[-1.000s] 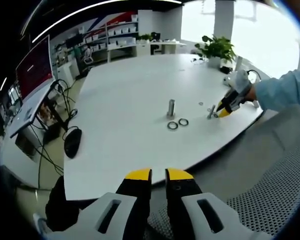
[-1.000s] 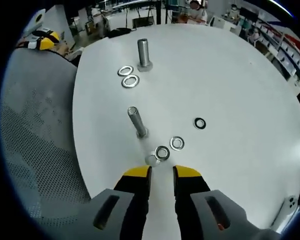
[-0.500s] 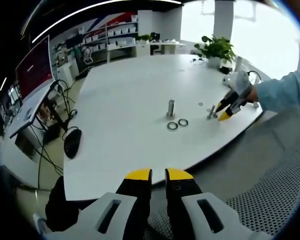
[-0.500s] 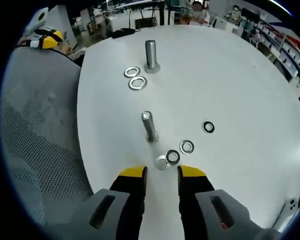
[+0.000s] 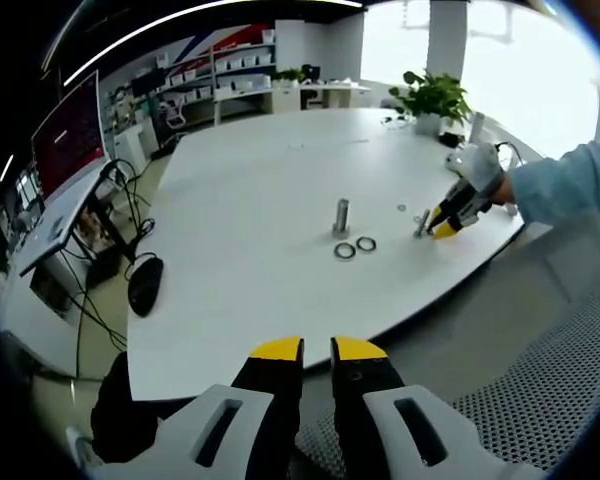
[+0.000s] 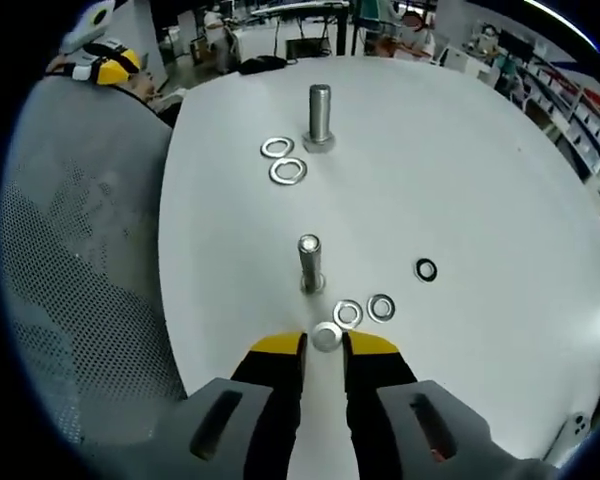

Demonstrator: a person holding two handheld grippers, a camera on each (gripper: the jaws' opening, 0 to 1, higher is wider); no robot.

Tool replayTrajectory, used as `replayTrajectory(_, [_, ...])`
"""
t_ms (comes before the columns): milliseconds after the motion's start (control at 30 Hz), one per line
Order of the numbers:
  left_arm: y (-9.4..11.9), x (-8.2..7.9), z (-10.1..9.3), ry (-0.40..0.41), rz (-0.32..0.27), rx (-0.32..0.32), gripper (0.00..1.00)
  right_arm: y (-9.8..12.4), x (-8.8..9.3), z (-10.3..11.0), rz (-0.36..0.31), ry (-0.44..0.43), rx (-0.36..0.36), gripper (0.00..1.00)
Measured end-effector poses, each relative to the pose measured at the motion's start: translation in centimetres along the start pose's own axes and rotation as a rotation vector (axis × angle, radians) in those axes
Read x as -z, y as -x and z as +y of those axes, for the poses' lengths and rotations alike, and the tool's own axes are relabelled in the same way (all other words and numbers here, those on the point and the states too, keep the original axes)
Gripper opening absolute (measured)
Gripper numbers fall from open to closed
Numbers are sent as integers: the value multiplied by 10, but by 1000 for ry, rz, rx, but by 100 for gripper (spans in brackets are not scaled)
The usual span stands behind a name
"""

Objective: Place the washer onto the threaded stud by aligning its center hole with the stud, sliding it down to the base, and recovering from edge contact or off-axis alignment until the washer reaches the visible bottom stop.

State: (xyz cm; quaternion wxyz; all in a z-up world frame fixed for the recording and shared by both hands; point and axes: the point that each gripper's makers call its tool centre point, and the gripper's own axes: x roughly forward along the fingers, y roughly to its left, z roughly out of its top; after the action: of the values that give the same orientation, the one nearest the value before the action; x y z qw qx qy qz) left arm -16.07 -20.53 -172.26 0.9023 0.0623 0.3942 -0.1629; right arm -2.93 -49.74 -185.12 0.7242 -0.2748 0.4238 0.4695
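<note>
In the right gripper view, the right hand-held gripper hangs low over the near edge of the white round-edged bench, its yellow-tipped jaws a small gap apart with a flat silver washer lying between the tips; whether the tips pinch it cannot be told. Just beyond lie two more silver ring washers side by side, and just beside them stands the short threaded steel stud, upright on its base. A small black ring lies apart to the right. Farther off, a taller steel bolt stands on its hex head with a pair of ring washers beside it. The left gripper view gives the scene from off the bench: the left hand-held gripper hovers over the floor with its jaws almost touching and nothing between them, and across the bench it shows a light blue sleeve reaching in, a black computer mouse and a potted green plant.
</note>
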Motion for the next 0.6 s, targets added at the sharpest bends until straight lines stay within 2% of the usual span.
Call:
replayTrajectory(333, [0,0,0,-4,1,4,8,-1,0,-2,7,0,11,14])
replayTrajectory(600, [-1,0,0,-6,1,8,8,9,-8,-2,-40,-34,13,13])
